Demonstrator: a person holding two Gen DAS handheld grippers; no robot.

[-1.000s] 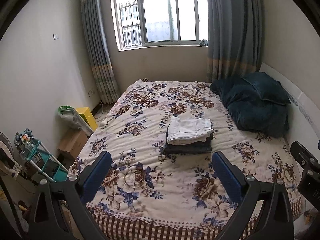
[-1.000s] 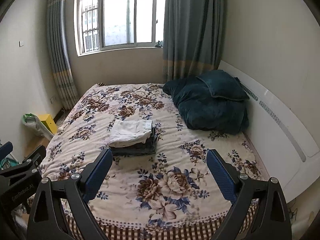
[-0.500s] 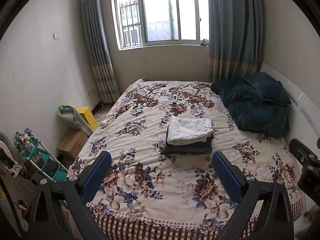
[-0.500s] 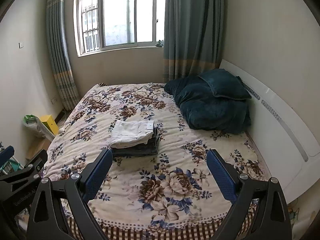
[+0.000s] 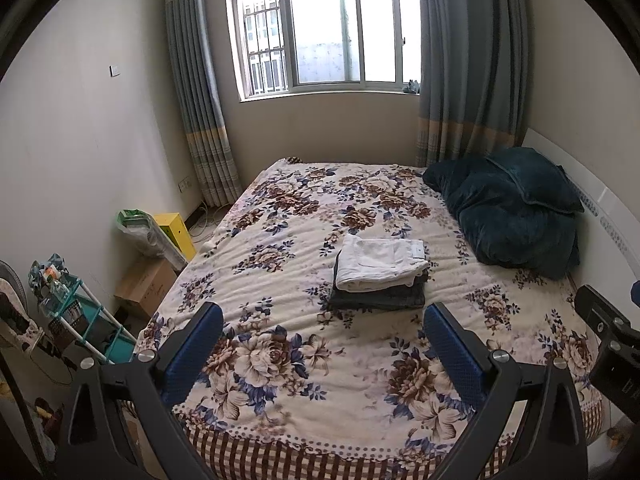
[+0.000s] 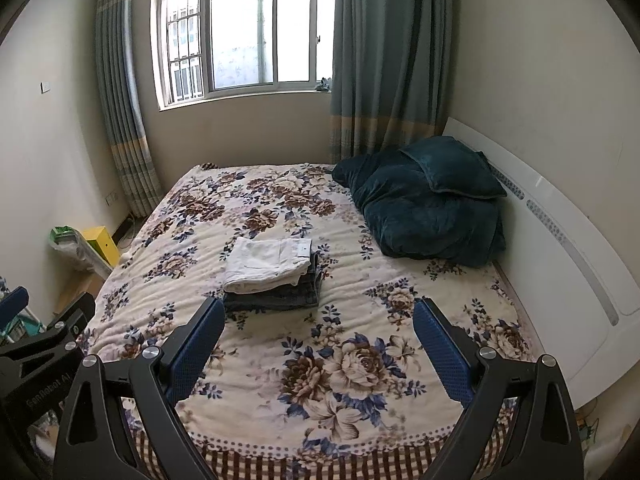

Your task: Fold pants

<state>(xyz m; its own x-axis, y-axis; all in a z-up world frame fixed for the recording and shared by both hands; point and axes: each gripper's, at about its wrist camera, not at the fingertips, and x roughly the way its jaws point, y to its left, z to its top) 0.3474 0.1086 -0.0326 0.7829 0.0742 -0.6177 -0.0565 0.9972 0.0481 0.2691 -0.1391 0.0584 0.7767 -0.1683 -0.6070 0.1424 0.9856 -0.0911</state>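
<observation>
Folded white pants (image 5: pixel 380 262) lie on top of folded dark grey pants (image 5: pixel 378 298) in a neat stack at the middle of the floral bed (image 5: pixel 304 364). The stack also shows in the right wrist view, white pants (image 6: pixel 268 264) over dark pants (image 6: pixel 276 298). My left gripper (image 5: pixel 322 320) is open and empty, held back over the bed's foot, short of the stack. My right gripper (image 6: pixel 318 316) is open and empty, also back from the stack, to its right.
A dark teal quilt and pillow (image 5: pixel 516 216) lie at the right by the white headboard (image 6: pixel 560 264). Left of the bed stand a yellow box (image 5: pixel 176 232), a cardboard box (image 5: pixel 146 288) and a teal rack (image 5: pixel 76 316). Window and curtains are behind.
Both grippers have drifted slightly back and up from the bed; the stack looks a little farther away. The pants have not moved.
</observation>
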